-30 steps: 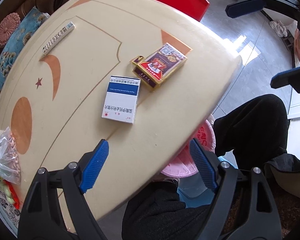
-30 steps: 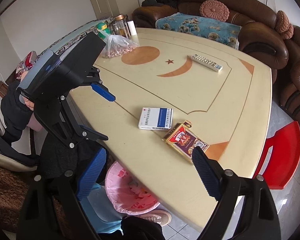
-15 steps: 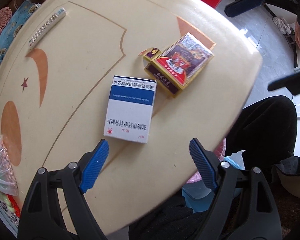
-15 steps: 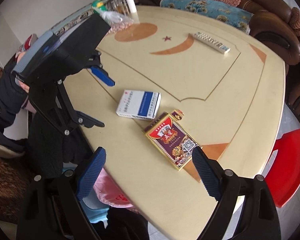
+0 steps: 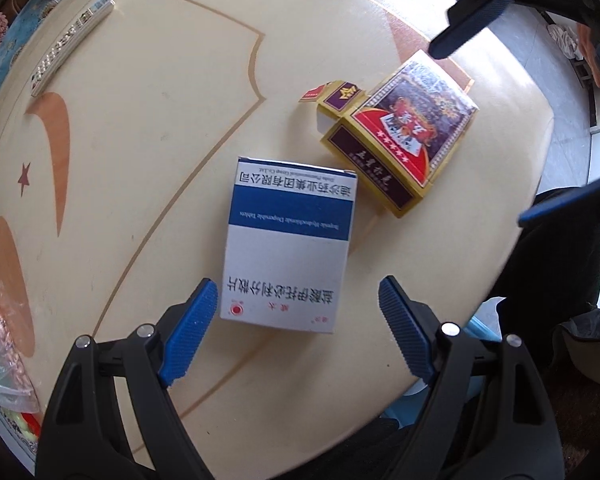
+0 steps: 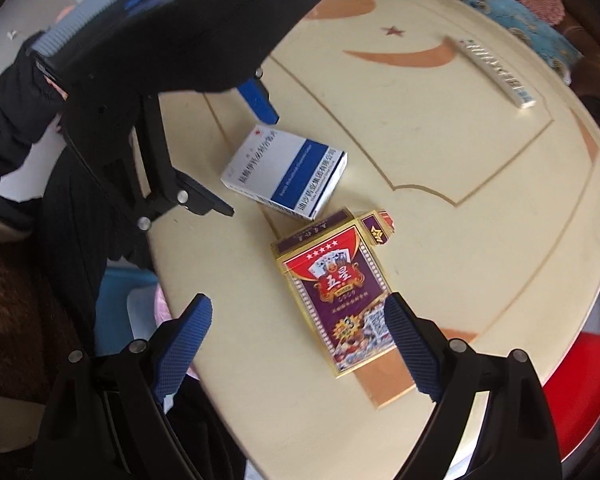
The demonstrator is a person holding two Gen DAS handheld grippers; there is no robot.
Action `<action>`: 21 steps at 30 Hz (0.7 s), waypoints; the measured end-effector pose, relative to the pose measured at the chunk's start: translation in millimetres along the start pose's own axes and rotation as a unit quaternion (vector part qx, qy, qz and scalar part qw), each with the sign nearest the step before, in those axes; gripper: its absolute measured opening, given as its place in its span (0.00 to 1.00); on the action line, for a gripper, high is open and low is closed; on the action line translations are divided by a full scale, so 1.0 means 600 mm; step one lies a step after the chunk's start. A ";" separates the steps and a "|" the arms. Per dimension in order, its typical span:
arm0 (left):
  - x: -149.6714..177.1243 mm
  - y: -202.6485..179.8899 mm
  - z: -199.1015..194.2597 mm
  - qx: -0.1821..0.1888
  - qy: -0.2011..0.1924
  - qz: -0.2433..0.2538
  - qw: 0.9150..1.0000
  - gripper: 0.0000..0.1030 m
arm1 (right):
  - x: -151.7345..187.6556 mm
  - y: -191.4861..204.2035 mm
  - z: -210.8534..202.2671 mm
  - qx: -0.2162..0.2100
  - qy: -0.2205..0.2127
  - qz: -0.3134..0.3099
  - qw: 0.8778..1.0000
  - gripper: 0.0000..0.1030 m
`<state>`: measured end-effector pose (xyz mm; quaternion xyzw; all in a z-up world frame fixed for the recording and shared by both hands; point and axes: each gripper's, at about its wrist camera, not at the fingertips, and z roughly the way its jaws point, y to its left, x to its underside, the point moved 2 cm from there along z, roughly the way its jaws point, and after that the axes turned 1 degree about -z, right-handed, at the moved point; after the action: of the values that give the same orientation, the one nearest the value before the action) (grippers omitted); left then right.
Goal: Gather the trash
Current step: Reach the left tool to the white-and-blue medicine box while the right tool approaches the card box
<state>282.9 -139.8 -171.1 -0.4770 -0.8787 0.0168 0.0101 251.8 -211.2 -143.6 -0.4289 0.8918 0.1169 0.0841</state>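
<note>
My left gripper (image 5: pixel 296 320), fingers released, hovers over the white-and-blue box (image 5: pixel 288 248); my right gripper (image 6: pixel 296 344), released, over the card box (image 6: pixel 336 296).

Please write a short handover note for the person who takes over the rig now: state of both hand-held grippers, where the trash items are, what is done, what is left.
Left hand-held gripper: open, empty, pointing down over the white and blue medicine box; near end of the box sits between the jaws, pads not touching.
Right hand-held gripper: open, empty, over the playing card box; not gripped.
Both boxes lie flat on the table, side by side, card box flap open.
Done: nothing collected yet.
Left: close on each box, lift, and drop them in the trash. A remote control also lies on the table; leave it.
</note>
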 end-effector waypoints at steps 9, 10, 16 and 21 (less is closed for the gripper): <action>-0.011 -0.001 0.016 0.006 0.006 0.018 1.000 0.78 | -0.006 -0.018 0.048 0.003 0.043 -0.037 0.998 0.83; -0.012 0.001 0.017 0.007 0.006 0.018 1.000 0.78 | -0.006 -0.020 0.050 0.002 0.044 -0.038 0.998 0.83; -0.010 -0.006 0.024 0.012 0.004 0.020 1.000 0.79 | -0.005 -0.034 0.061 0.006 0.045 -0.042 0.998 0.83; -0.006 -0.017 0.025 0.003 0.001 0.027 1.000 0.81 | 0.000 -0.042 0.073 0.018 0.047 -0.035 0.998 0.83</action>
<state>275.9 -148.9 -185.4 -0.5007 -0.8653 0.0192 0.0118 273.8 -213.9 -189.1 -0.4633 0.8811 0.0777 0.0536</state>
